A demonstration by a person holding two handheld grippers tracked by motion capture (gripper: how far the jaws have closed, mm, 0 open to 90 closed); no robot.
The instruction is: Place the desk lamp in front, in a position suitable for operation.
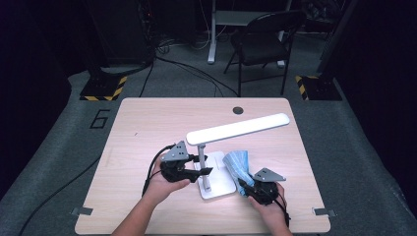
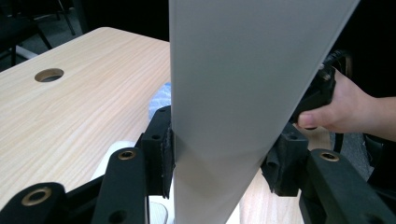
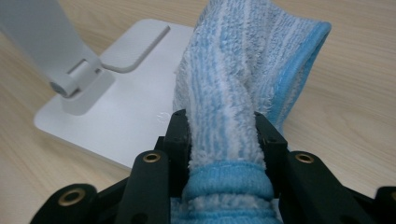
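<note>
Pale wooden counter (image 1: 137, 147) under dark surroundings, carrying a white desk lamp (image 1: 211, 167). My left gripper (image 2: 217, 158) has its jaws clamped on the lamp's upright arm. My right gripper (image 3: 223, 140) has its jaws squeezing a blue striped cloth (image 3: 243, 70), which rests against the lamp's flat base (image 3: 121, 126).

A lab or test studio: beyond the wooden desk (image 1: 147, 128) stand a folding chair (image 1: 263, 42), hazard-striped stand bases (image 1: 103, 88), floor cables (image 1: 196, 73), dark surroundings.
</note>
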